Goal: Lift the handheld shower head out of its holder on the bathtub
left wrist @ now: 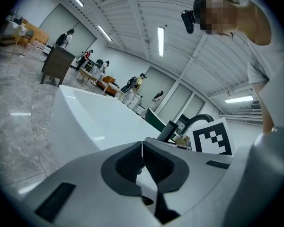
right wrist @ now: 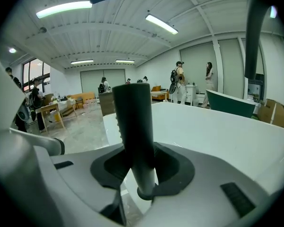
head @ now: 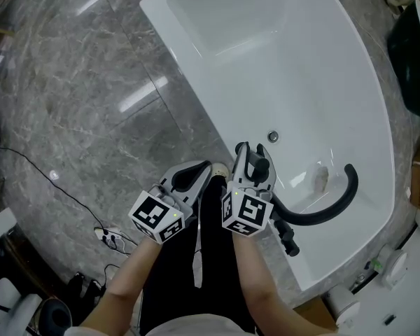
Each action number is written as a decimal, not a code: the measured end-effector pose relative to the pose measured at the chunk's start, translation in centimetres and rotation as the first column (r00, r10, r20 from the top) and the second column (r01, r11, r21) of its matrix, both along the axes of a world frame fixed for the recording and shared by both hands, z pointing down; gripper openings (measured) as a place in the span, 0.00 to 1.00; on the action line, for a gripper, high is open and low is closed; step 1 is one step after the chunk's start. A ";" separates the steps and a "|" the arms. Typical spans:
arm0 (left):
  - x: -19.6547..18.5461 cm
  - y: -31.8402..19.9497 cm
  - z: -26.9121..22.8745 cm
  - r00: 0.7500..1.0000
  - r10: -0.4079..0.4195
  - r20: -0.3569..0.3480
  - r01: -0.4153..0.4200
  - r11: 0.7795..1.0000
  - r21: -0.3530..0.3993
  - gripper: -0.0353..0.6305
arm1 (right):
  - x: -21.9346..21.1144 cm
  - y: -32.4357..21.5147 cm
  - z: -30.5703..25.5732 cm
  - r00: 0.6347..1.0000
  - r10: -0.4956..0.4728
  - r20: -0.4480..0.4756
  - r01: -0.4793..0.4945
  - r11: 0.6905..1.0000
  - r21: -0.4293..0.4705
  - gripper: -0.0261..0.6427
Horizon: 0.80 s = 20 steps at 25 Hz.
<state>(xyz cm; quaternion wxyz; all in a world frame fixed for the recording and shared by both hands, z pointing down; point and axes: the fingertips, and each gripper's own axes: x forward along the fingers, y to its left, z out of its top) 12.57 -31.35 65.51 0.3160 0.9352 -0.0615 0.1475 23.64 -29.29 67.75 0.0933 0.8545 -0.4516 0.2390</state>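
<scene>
Two ribbed pads (right wrist: 166,163) of my right hand-held gripper (head: 253,152) pinch the smooth, dark, cylindrical shower head (right wrist: 135,126); my left hand-held gripper (left wrist: 142,162) is pressed together, empty, beside the glossy white bathtub (head: 336,68).

I see a glossy white oval bathtub (head: 364,117) on the right, over grey marble-veined floor tiles (head: 70,82). The matte black cylindrical shower handle (right wrist: 135,122) and black curved tube (head: 336,201) contrast with it. My left gripper (left wrist: 142,143) and right gripper (right wrist: 137,148) are pale grey, black-padded, with black-and-white square-patterned marker cubes (head: 157,215).
</scene>
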 end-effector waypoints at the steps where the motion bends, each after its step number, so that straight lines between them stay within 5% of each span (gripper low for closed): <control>1: 0.0 -0.1 0.0 1.000 -0.001 0.000 0.001 1.000 0.000 0.07 | 0.0 0.0 0.0 1.000 0.000 0.000 0.000 1.000 -0.002 0.24; 20: 0.3 -0.6 -3.8 1.000 -0.001 -0.031 0.002 0.999 0.040 0.07 | 0.3 -0.7 -2.1 0.998 -0.051 0.025 0.051 0.999 -0.003 0.23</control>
